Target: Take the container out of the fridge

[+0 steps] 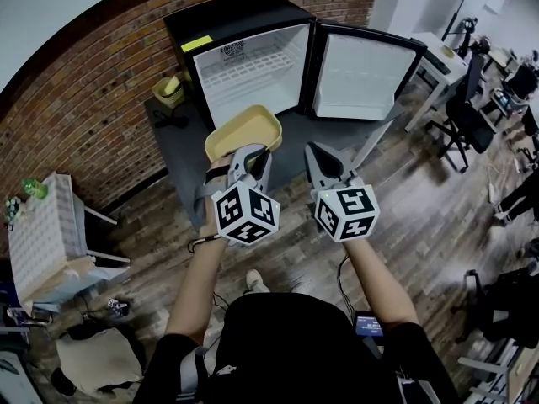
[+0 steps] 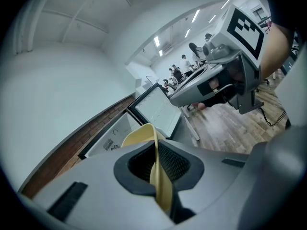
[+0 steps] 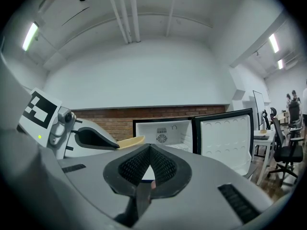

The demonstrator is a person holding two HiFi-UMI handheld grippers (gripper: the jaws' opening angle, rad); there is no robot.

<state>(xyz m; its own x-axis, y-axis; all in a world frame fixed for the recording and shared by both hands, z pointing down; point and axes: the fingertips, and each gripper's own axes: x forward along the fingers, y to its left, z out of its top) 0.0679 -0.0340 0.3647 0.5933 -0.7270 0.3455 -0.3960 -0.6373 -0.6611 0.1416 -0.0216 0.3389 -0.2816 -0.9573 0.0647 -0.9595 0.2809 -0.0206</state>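
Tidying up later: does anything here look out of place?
The door of the fridge stands wide open. The yellow container, already outside, is held by the left gripper on one rim only, so it juts out unsupported.

The brown wooden plank floor [image 1: 421, 217] runs across the room. A dark grey mat [image 1: 181, 162] lies flat on it beside the red brick wall [image 1: 76, 99]. The small black fridge [image 1: 227, 19] stands on the mat with its door open. A white wire shelf [image 1: 253, 70] sits inside it. A black office chair [image 1: 466, 124] and a white worktop [image 1: 440, 64] stand on the floor at the right.
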